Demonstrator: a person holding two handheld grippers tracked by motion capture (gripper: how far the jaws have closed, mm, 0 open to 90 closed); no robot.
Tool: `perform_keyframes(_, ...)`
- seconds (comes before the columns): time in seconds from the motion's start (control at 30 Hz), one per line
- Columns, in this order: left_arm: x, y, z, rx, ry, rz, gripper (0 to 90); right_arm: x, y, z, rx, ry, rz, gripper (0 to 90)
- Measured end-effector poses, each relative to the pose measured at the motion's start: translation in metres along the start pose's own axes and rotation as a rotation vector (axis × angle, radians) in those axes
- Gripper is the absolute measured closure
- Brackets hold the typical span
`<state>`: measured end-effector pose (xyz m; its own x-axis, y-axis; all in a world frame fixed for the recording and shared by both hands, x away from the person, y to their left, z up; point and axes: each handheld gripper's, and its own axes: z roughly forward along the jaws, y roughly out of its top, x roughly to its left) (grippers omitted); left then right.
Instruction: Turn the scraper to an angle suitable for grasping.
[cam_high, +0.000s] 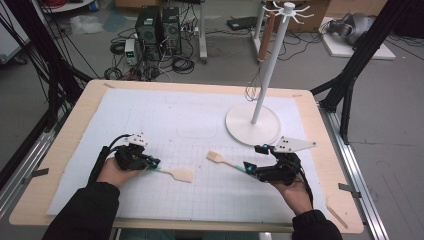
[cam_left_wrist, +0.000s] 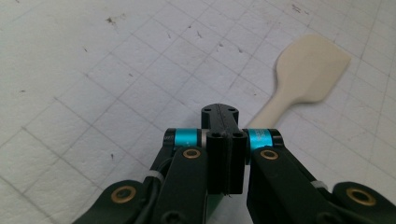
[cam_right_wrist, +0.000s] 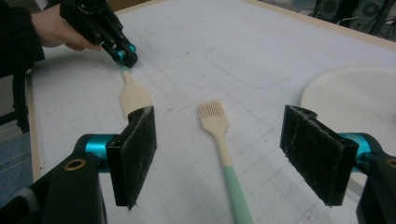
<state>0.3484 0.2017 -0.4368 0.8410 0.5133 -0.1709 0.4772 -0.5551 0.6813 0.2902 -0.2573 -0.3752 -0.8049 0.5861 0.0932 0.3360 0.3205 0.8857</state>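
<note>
While both hands rest low on a white gridded foam mat (cam_high: 165, 115) covering a pale wooden table (cam_high: 70, 130), each holds a black two-jaw gripper beside a kitchen tool. The left gripper (cam_high: 150, 163) has its jaws clenched together at the mint-green handle of a cream flat spatula (cam_high: 179, 173), whose blade lies flat on the mat, pointing toward the centre; whether the handle is actually pinched cannot be told. The right gripper (cam_right_wrist: 233, 154) stands released, its padded jaws wide apart on either side of a cream silicone basting brush with a mint-green handle (cam_right_wrist: 223, 144) (untouched, lying flat on the mat). A white stand with a round base (cam_high: 252, 125) rises behind the right hand.
</note>
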Motion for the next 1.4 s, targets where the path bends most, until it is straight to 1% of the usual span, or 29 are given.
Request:
perform_keyframes(0.27,-0.001,-0.002,-0.001,-0.001,-0.009,0.005,89.5,0.0,0.0,0.0,0.002,-0.002,-0.002,26.0)
perform_keyframes(0.4,-0.002,-0.002,-0.002,0.004,-0.015,0.015,89.5,0.0,0.0,0.0,0.004,-0.002,-0.001,26.0)
perform_keyframes(0.47,-0.003,-0.003,-0.002,0.001,-0.018,0.01,89.5,0.0,0.0,0.001,0.005,0.0,-0.002,26.0)
perform_keyframes(0.6,-0.003,-0.004,-0.003,0.007,-0.023,0.027,89.5,0.0,0.0,0.001,0.008,0.001,-0.003,26.0)
perform_keyframes(0.63,-0.004,-0.004,-0.003,0.004,-0.022,0.022,89.5,0.0,0.0,0.001,0.007,0.002,-0.004,26.0)
perform_keyframes(0.73,-0.005,-0.004,-0.003,0.008,-0.028,0.027,89.5,0.0,0.0,0.001,0.007,0.001,-0.002,26.0)
perform_keyframes(0.8,-0.005,-0.004,-0.003,0.009,-0.03,0.035,89.4,0.0,0.0,0.001,0.007,0.001,-0.002,26.0)
perform_keyframes(0.83,-0.005,-0.004,-0.004,0.016,-0.029,0.046,89.2,0.0,0.0,0.001,0.008,0.002,-0.003,26.0)
perform_keyframes(0.9,-0.005,-0.003,-0.005,0.01,-0.039,0.047,87.5,0.0,-0.001,0.001,0.01,0.0,-0.005,26.0)
perform_keyframes(1.0,-0.006,0.0,-0.01,-0.004,-0.049,0.089,84.3,0.0,-0.001,0.001,0.006,-0.001,-0.005,26.0)
perform_keyframes(1.03,-0.006,0.002,-0.011,-0.006,-0.054,0.108,82.7,0.0,-0.001,0.001,0.006,0.0,-0.004,26.0)
perform_keyframes(1.17,-0.007,0.006,-0.012,0.013,-0.091,0.164,74.9,0.0,-0.001,0.001,0.011,0.001,-0.002,26.0)
perform_keyframes(1.23,-0.007,0.007,-0.012,0.018,-0.108,0.184,71.7,0.0,-0.001,0.001,0.01,0.001,-0.004,26.0)
perform_keyframes(1.27,-0.009,0.006,-0.01,0.01,-0.113,0.168,70.7,0.0,-0.001,0.001,0.012,0.004,0.0,26.0)
perform_keyframes(1.3,-0.005,0.007,-0.011,0.048,-0.115,0.217,70.0,0.0,-0.001,0.002,0.011,0.003,-0.003,26.0)
perform_keyframes(1.37,-0.004,0.005,-0.008,0.059,-0.132,0.213,69.3,-0.001,-0.001,0.001,0.012,0.001,-0.001,26.0)
perform_keyframes(1.4,-0.003,0.005,-0.008,0.069,-0.133,0.219,69.1,0.0,-0.001,0.001,0.013,0.001,0.0,26.0)
